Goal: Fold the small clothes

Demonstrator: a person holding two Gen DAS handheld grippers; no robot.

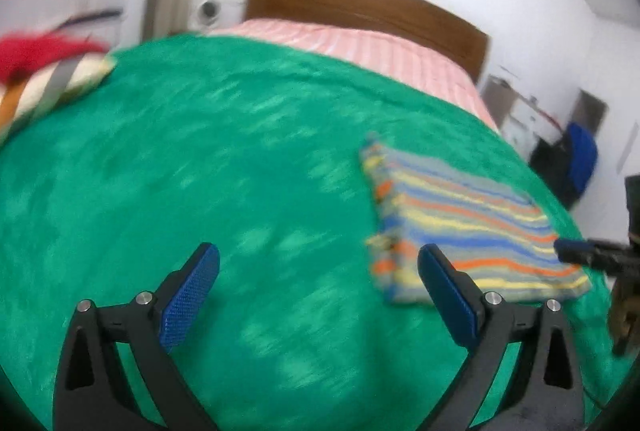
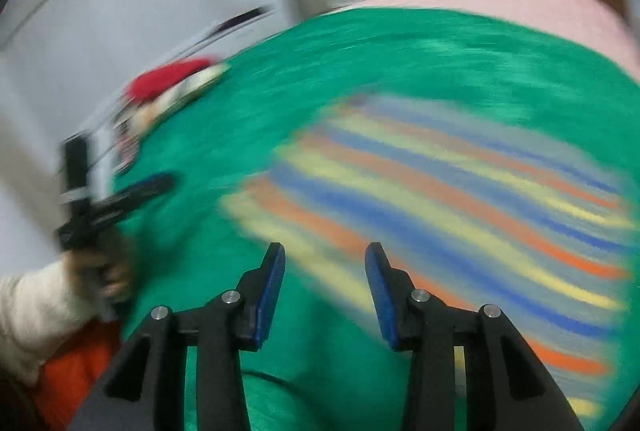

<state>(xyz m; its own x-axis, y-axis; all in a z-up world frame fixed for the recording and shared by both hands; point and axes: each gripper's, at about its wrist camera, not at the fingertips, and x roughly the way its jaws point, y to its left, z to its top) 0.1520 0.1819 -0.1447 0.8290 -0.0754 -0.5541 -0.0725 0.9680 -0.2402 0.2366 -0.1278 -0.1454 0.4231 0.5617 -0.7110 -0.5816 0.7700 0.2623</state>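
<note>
Cloth: striped cloth [image 1: 472, 227], folded flat on green cover [image 1: 200, 151], right side of bed – its right and near edges sit close to cover's edge.
L claw: left gripper [image 1: 319, 285] released, jaws wide, nothing between, above bare green; cloth's near-left corner just beside right finger.
R claw: right gripper [image 2: 325, 289] partly apart, nothing gripped, over cloth's near-left edge; view blurred.
Open room: wide bare green from cloth's left edge to pile [image 1: 44, 71] at far-left edge – red and striped pieces.
Far end: pink sheet [image 1: 360, 47], then headboard [image 1: 360, 7].
Hand: left hand [image 2: 106, 267], pale sleeve, at cover's left edge.
</note>
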